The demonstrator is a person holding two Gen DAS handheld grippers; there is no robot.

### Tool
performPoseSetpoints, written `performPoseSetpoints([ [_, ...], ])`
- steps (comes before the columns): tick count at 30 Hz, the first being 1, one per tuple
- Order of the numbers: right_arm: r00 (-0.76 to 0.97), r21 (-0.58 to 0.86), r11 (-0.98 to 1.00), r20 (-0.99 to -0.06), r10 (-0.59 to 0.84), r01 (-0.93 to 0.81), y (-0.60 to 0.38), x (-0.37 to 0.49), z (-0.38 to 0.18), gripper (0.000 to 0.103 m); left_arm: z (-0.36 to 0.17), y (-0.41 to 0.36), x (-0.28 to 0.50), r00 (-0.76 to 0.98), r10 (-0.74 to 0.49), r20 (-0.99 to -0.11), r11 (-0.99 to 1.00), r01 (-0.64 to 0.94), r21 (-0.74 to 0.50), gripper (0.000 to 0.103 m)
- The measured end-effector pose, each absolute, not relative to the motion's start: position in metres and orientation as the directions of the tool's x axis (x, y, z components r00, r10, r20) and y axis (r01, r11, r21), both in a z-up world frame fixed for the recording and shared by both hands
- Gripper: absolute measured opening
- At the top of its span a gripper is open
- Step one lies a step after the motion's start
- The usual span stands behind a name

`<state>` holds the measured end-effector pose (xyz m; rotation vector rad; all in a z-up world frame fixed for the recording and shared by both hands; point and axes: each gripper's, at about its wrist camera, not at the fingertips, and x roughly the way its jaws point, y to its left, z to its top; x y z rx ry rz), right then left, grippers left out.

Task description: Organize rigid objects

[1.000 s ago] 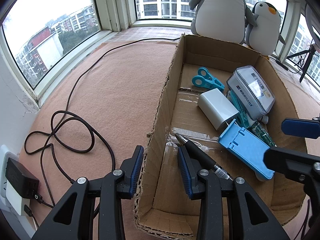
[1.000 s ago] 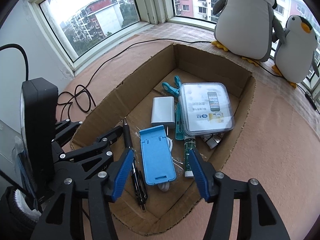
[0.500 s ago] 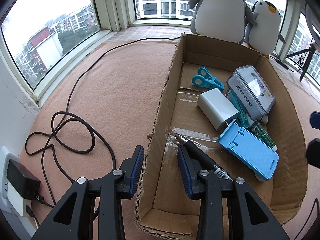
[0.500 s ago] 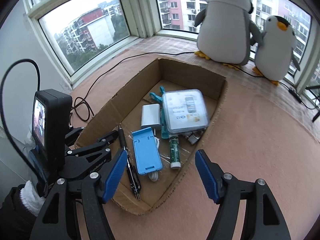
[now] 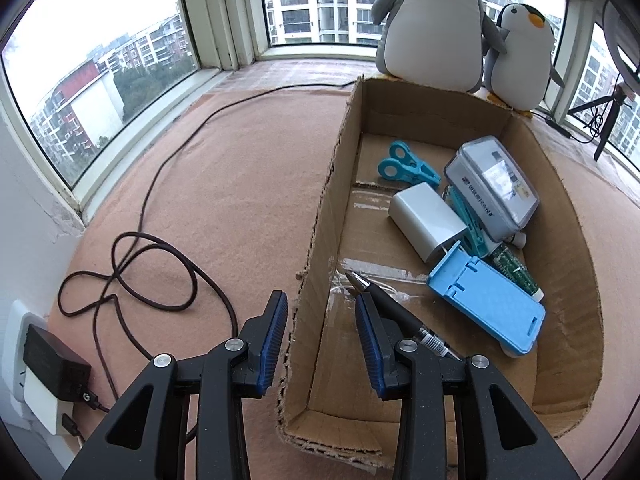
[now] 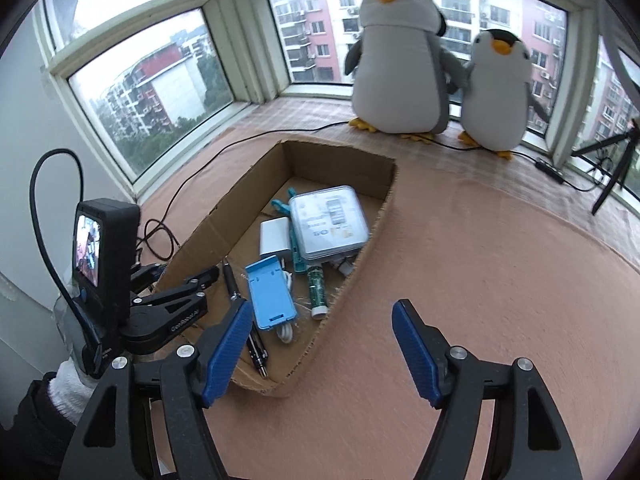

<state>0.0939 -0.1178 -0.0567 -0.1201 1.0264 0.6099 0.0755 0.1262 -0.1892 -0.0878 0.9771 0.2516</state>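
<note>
Left tool (image 5: 321,316) astride cardboard box (image 5: 320,216) wall; pen (image 5: 394,308), blue stand (image 5: 486,300) inside.

A: What is the left gripper (image 5: 320,320) doing?

B: It is straddling the near left wall of the cardboard box (image 5: 320,216), one jaw outside and one inside, apparently pressing on that wall.

A: And what is lying inside?

B: A black pen (image 5: 394,309) is lying beside the inner jaw. A blue phone stand (image 5: 486,306) is sitting by the right wall, with a white charger (image 5: 426,220), teal clips (image 5: 406,169) and a clear case (image 5: 494,188) lying toward the far end.
</note>
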Motion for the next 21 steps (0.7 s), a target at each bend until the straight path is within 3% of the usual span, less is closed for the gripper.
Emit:
performPoseSetpoints([
  [14, 0.485, 0.18, 0.892, -0.786, 0.384, -0.415, -0.164, 0.081, -0.028, 0.076, -0.145, 0.118, 0.047, 0.591, 0.181, -0.786, 0.969, -0.243, 0.041, 0.044],
  [19, 0.53, 0.174, 0.907, -0.763, 0.37, -0.383, -0.18, 0.075, -0.013, 0.077, -0.112, 0.102, 0.034, 0.648, 0.156, -0.745, 0.978, -0.209, 0.023, 0.055],
  [21, 0.545, 0.174, 0.912, -0.755, 0.365, -0.37, -0.185, 0.072, -0.007, 0.077, -0.099, 0.094, 0.029, 0.671, 0.14, -0.728, 0.981, -0.193, 0.011, 0.055],
])
